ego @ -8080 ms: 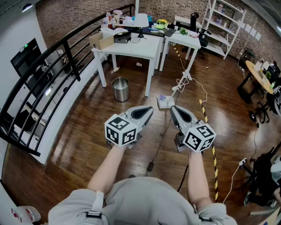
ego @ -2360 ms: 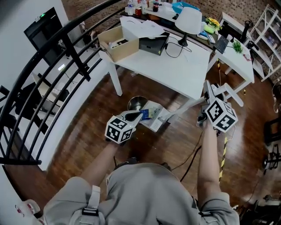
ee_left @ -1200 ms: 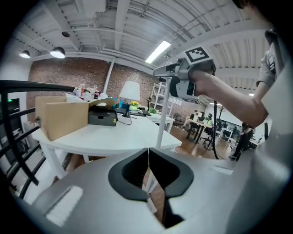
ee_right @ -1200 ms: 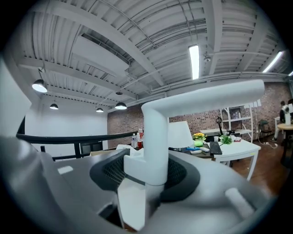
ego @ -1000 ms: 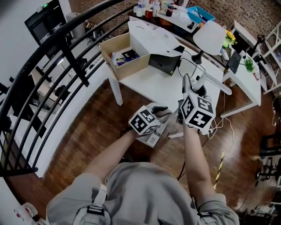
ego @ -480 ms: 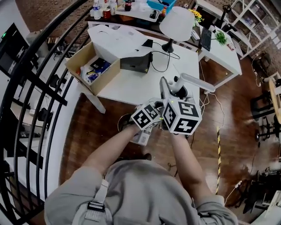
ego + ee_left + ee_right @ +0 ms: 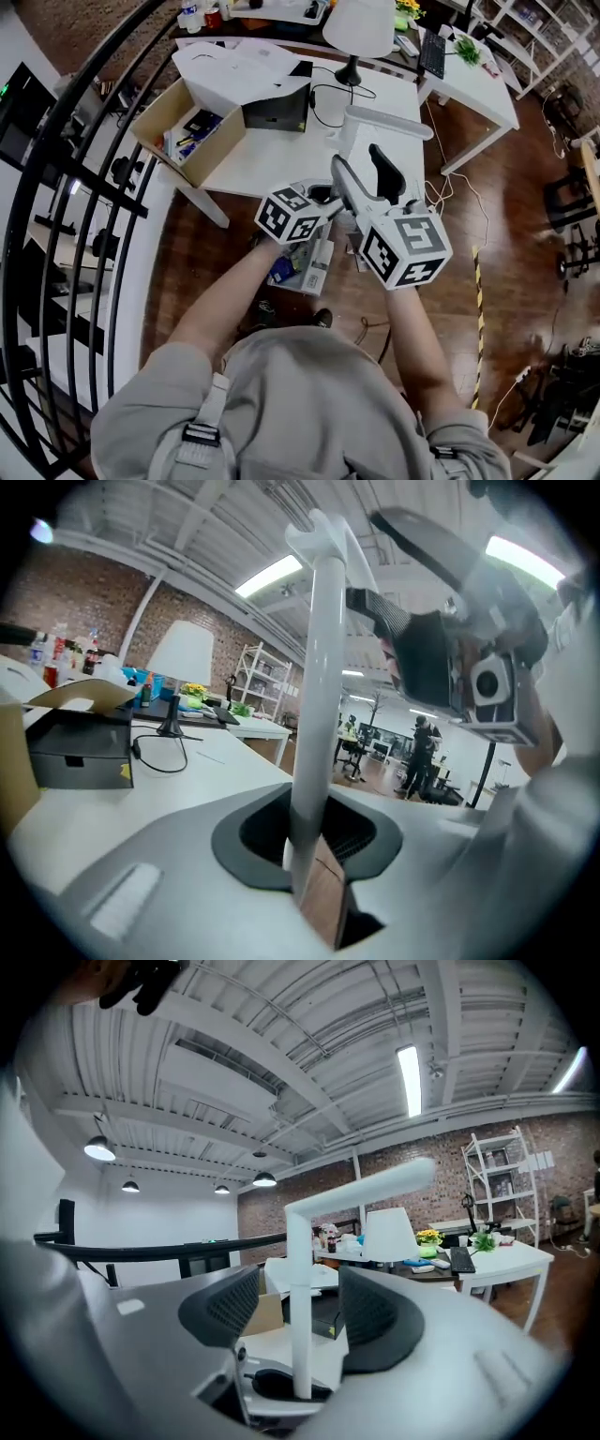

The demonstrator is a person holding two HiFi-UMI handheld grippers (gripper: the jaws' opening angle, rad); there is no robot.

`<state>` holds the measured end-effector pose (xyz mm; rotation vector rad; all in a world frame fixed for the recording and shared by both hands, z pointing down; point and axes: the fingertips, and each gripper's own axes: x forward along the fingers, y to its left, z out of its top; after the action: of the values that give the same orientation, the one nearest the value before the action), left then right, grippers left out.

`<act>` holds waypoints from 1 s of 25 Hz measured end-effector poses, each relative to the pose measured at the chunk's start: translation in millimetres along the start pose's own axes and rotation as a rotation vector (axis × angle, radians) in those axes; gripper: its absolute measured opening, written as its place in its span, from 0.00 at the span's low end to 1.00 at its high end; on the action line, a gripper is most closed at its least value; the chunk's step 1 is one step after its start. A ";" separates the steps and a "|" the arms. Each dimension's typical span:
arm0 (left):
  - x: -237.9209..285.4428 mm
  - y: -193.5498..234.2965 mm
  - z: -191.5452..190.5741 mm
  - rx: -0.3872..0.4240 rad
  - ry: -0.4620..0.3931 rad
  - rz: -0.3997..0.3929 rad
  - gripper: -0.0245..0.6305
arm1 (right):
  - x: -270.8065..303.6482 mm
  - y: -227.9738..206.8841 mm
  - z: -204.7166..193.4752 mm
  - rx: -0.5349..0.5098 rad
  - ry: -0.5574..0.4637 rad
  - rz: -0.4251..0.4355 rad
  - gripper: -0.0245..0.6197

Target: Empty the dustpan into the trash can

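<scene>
Between the pads of the left tongs [image 7: 323, 197] stood the dustpan's white handle [image 7: 314, 696]. Those jaws had just been closing and were clamped on the pole. That grip looked like the one carrying the load. With the pole pinched there, the pan [image 7: 305, 267] hung below and just behind the left tongs, over the wooden floor [image 7: 187, 253], with bright scraps of litter lying in it.

The right tongs [image 7: 364, 183] sat just beside the left ones, higher up the same pole. Their jaws had just been opening and stood apart. The pole rose between the ribbed pads with a gap showing on either side, so they gripped nothing. I judged they were letting go to take a fresh hold, perhaps nearer the bent top bar, where a push would tip the pan.

Beyond both tongs lay the white table [image 7: 272, 159] with a cardboard box [image 7: 183, 141] and a lamp [image 7: 359, 23], none of which played any part.

The trash can could not be made out in any view. It was likely hidden under the left tongs and forearm, which would explain holding the pan just there. Litter lay in the pan, so the emptying remained to be done.
</scene>
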<state>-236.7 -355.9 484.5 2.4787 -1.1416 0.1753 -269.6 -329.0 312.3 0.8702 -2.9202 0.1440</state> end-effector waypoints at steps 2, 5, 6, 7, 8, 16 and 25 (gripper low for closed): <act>-13.9 11.9 4.5 -0.040 -0.047 0.026 0.14 | -8.4 0.0 -3.7 0.010 -0.009 0.024 0.40; -35.0 31.4 9.9 -0.082 -0.103 0.048 0.14 | -7.7 0.5 -10.5 0.028 -0.001 0.036 0.40; -41.8 39.0 11.0 -0.096 -0.118 0.055 0.14 | -4.5 2.3 -12.5 0.032 0.004 0.038 0.40; -48.3 47.0 11.4 -0.111 -0.132 0.064 0.14 | -0.9 5.3 -14.7 0.035 0.010 0.040 0.40; -54.7 55.2 11.1 -0.126 -0.143 0.073 0.14 | 2.7 9.2 -17.4 0.036 0.017 0.044 0.40; -98.9 122.9 13.0 -0.292 -0.243 0.108 0.15 | 33.7 40.5 -34.2 0.028 0.087 0.058 0.40; -105.4 160.2 17.4 -0.390 -0.291 0.057 0.16 | 53.2 49.5 -50.5 0.033 0.146 0.003 0.40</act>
<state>-427.3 -382.7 488.8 2.1684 -1.2241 -0.3708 -338.1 -310.7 365.3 0.8225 -2.7914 0.2452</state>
